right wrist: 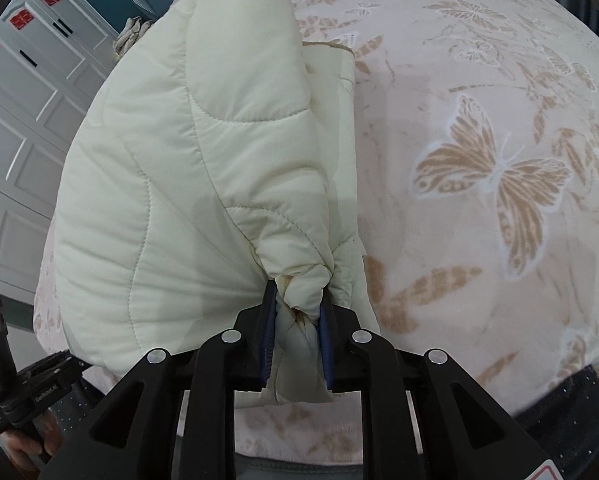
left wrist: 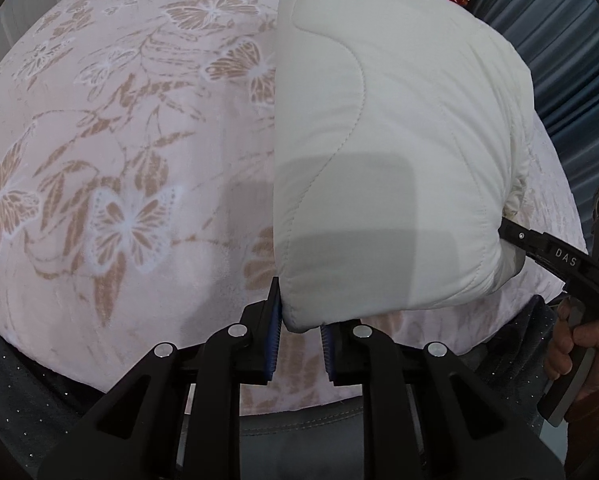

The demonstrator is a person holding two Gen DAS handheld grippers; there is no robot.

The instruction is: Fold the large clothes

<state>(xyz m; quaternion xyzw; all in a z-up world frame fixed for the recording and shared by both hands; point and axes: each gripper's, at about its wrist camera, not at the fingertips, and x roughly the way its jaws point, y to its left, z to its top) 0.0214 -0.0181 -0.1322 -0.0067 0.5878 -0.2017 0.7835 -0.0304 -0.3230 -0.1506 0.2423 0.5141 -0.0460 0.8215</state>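
Both my grippers clamp the jacket (right wrist: 171, 184) | left gripper (left wrist: 299, 326) pinches its corner | right gripper (right wrist: 297, 312) its bunched edge | jacket on blanket (right wrist: 479, 128)

Quilted jacket (right wrist: 171, 184) hides the bedspread (right wrist: 479, 120) beneath; far end cropped.

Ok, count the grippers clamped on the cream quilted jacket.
2. The left gripper pinches the cream quilted jacket at its near corner; the right gripper clamps a bunched fold at the opposite near edge.
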